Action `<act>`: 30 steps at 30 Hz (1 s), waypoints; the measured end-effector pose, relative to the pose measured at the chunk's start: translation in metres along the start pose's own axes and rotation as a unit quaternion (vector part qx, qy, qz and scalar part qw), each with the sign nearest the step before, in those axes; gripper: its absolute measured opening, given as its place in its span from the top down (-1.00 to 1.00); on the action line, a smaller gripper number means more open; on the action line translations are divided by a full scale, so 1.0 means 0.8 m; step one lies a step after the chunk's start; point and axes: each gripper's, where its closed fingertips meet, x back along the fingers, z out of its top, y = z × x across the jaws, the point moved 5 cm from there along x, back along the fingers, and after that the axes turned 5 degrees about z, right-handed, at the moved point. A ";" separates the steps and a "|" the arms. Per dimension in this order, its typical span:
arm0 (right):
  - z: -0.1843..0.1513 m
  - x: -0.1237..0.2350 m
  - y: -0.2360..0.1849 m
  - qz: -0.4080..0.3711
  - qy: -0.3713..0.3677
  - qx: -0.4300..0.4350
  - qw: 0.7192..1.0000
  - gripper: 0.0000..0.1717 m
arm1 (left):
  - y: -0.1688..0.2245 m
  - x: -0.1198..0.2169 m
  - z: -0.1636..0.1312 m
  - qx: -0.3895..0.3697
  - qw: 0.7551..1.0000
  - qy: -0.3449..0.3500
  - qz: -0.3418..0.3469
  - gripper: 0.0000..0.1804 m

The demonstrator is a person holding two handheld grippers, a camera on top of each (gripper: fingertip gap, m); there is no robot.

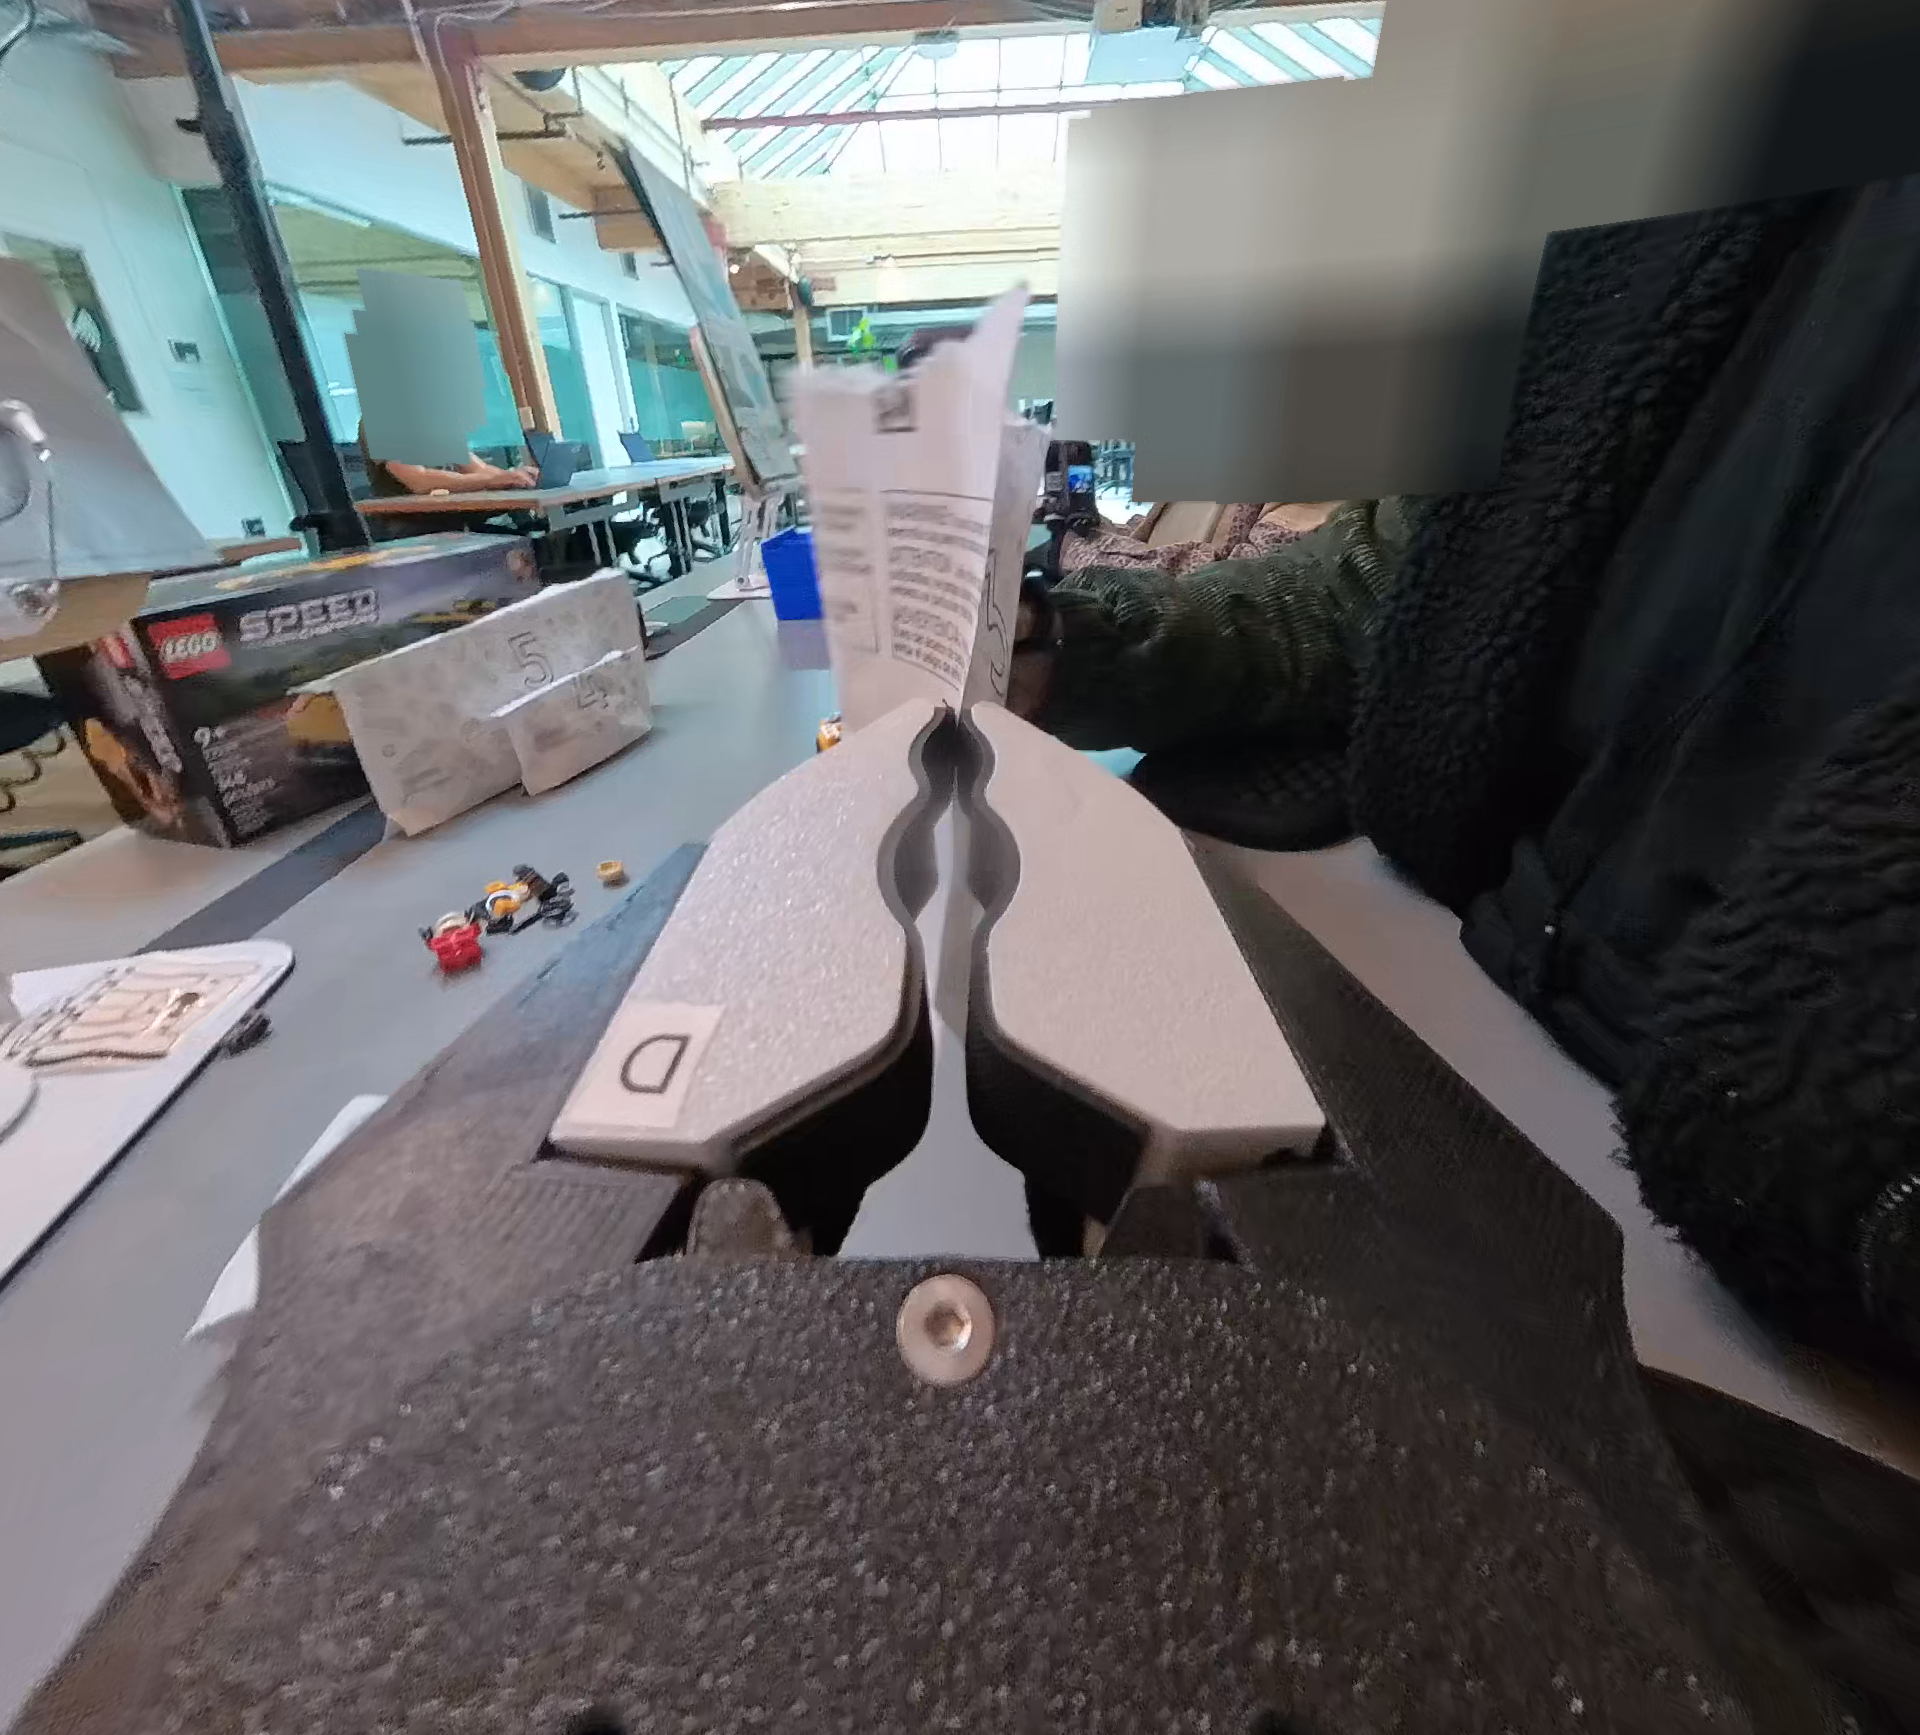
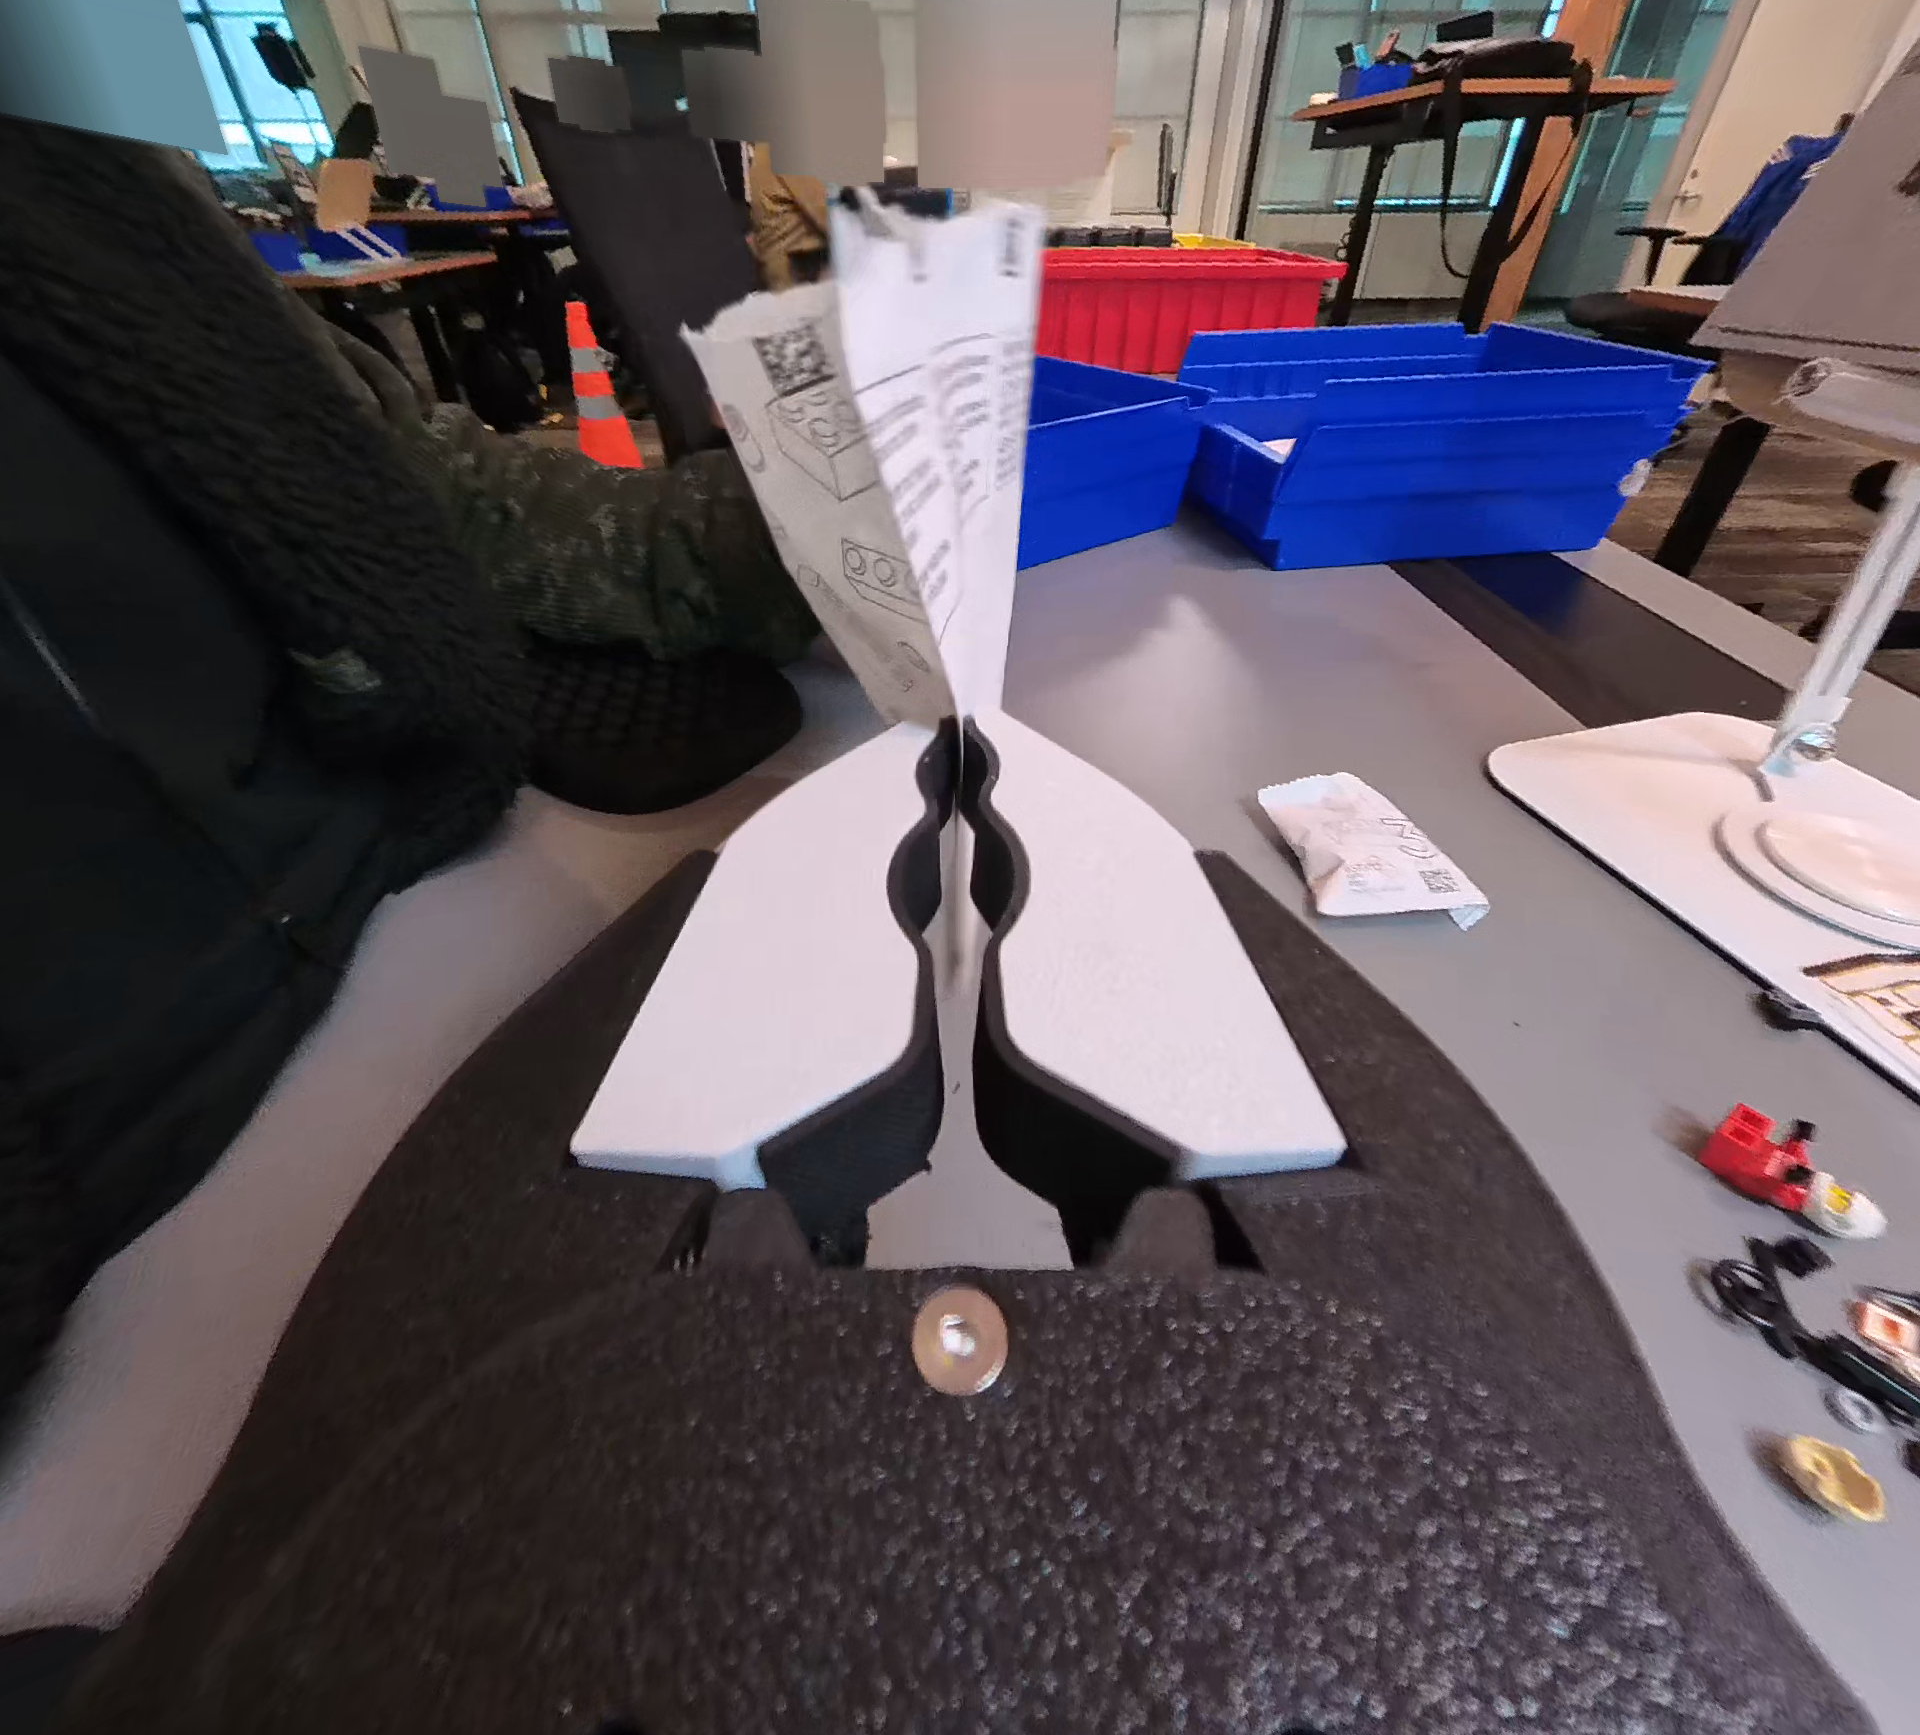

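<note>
Left wrist view: left gripper is closed on a white printed paper bag, pads pinching its lower edge; the bag stands up from the fingertips, top edge ragged and open. Right wrist view: right gripper is likewise clamped on a white printed paper bag, paper fanning upward from the pinch, torn edge at the top. I can't tell whether both hold one bag or two separate pieces; neither view shows the other gripper.

Progress as I read it: that bag looks already torn open, and small toy bricks lie loose on the grey table, so some contents are out. Still sealed, by the look of it: two larger numbered paper bags leaning on the boxed set, and a small white packet lying flat right of the right gripper. More loose pieces sit at the right edge. Blue bins stand further back on the table. A person's dark fleece sleeve lies beside both grippers.
</note>
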 end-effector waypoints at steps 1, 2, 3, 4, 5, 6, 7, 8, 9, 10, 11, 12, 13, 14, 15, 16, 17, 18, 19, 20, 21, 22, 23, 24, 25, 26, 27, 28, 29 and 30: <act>0.001 0.004 0.002 -0.010 -0.002 0.005 1.000 1.00 | -0.003 0.002 0.000 0.003 1.000 -0.008 0.008 0.98; 0.001 0.008 0.005 -0.022 -0.008 0.009 1.000 1.00 | -0.007 0.004 0.001 0.006 1.000 -0.016 0.018 0.90; 0.000 0.013 0.009 -0.035 -0.023 0.015 0.999 1.00 | -0.011 0.007 0.004 0.009 0.999 -0.027 0.031 0.88; -0.003 0.017 0.011 -0.049 -0.042 0.024 0.998 1.00 | -0.015 0.011 0.010 0.010 0.998 -0.038 0.049 0.86; -0.005 0.021 0.014 -0.062 -0.055 0.029 0.996 1.00 | -0.019 0.015 0.019 0.005 0.996 -0.049 0.068 0.85; -0.007 0.024 0.016 -0.071 -0.067 0.030 0.995 1.00 | -0.020 0.018 0.028 -0.005 0.995 -0.059 0.084 0.83; -0.010 0.027 0.019 -0.081 -0.081 0.030 0.993 1.00 | -0.020 0.021 0.040 -0.014 0.993 -0.067 0.099 0.88; -0.014 0.028 0.021 -0.091 -0.098 0.034 0.990 1.00 | -0.021 0.021 0.050 -0.020 0.989 -0.083 0.123 0.98; -0.018 0.027 0.022 -0.097 -0.114 0.039 0.988 1.00 | -0.021 0.018 0.058 -0.026 0.983 -0.108 0.144 1.00; -0.021 0.025 0.023 -0.100 -0.127 0.042 0.986 1.00 | -0.020 0.012 0.062 -0.035 0.976 -0.142 0.160 1.00; -0.023 0.022 0.022 -0.101 -0.135 0.043 0.985 1.00 | -0.018 0.001 0.062 -0.048 0.967 -0.180 0.171 1.00; -0.026 0.017 0.022 -0.102 -0.143 0.044 0.983 1.00 | -0.012 -0.012 0.059 -0.065 0.959 -0.216 0.171 1.00; -0.028 0.013 0.021 -0.104 -0.154 0.046 0.982 1.00 | -0.008 -0.026 0.054 -0.081 0.950 -0.251 0.169 1.00; -0.031 0.009 0.021 -0.105 -0.165 0.050 0.979 1.00 | -0.004 -0.040 0.048 -0.101 0.939 -0.285 0.166 1.00; -0.033 0.005 0.019 -0.104 -0.172 0.055 0.978 1.00 | -0.003 -0.052 0.043 -0.126 0.928 -0.309 0.163 1.00; -0.033 0.002 0.017 -0.102 -0.175 0.058 0.977 1.00 | -0.002 -0.063 0.039 -0.144 0.921 -0.328 0.154 1.00; -0.033 -0.001 0.015 -0.102 -0.179 0.061 0.977 1.00 | 0.000 -0.073 0.036 -0.150 0.918 -0.341 0.139 1.00; -0.033 -0.002 0.013 -0.101 -0.183 0.064 0.976 1.00 | 0.000 -0.081 0.034 -0.149 0.917 -0.349 0.126 1.00; -0.033 -0.003 0.011 -0.100 -0.187 0.070 0.975 1.00 | 0.000 -0.089 0.034 -0.151 0.915 -0.355 0.116 1.00; -0.033 -0.004 0.009 -0.099 -0.190 0.076 0.974 1.00 | -0.001 -0.096 0.033 -0.158 0.913 -0.362 0.106 1.00; -0.033 -0.005 0.007 -0.097 -0.192 0.082 0.973 1.00 | -0.001 -0.101 0.032 -0.161 0.909 -0.373 0.095 1.00; -0.032 -0.005 0.005 -0.095 -0.193 0.085 0.973 1.00 | -0.001 -0.107 0.030 -0.162 0.904 -0.386 0.084 1.00; -0.032 -0.006 0.004 -0.094 -0.193 0.088 0.973 1.00 | 0.002 -0.113 0.027 -0.160 0.900 -0.399 0.068 1.00; -0.031 -0.006 0.003 -0.092 -0.192 0.092 0.973 1.00 | 0.003 -0.118 0.022 -0.159 0.893 -0.417 0.056 1.00; -0.030 -0.007 0.001 -0.089 -0.190 0.095 0.973 1.00 | 0.002 -0.122 0.015 -0.167 0.882 -0.437 0.054 1.00; -0.029 -0.007 0.000 -0.088 -0.189 0.100 0.973 1.00 | 0.001 -0.123 0.009 -0.178 0.869 -0.459 0.053 1.00; -0.028 -0.007 -0.001 -0.089 -0.188 0.103 0.973 1.00 | 0.001 -0.124 0.002 -0.185 0.857 -0.479 0.045 1.00; -0.027 -0.007 -0.002 -0.089 -0.187 0.103 0.973 1.00 | 0.002 -0.125 -0.002 -0.192 0.850 -0.489 0.041 1.00; -0.025 -0.006 -0.002 -0.089 -0.185 0.102 0.973 1.00 | 0.001 -0.125 -0.004 -0.199 0.844 -0.496 0.044 1.00; -0.024 -0.004 -0.003 -0.089 -0.181 0.105 0.974 1.00 | -0.002 -0.122 -0.007 -0.204 0.834 -0.510 0.050 1.00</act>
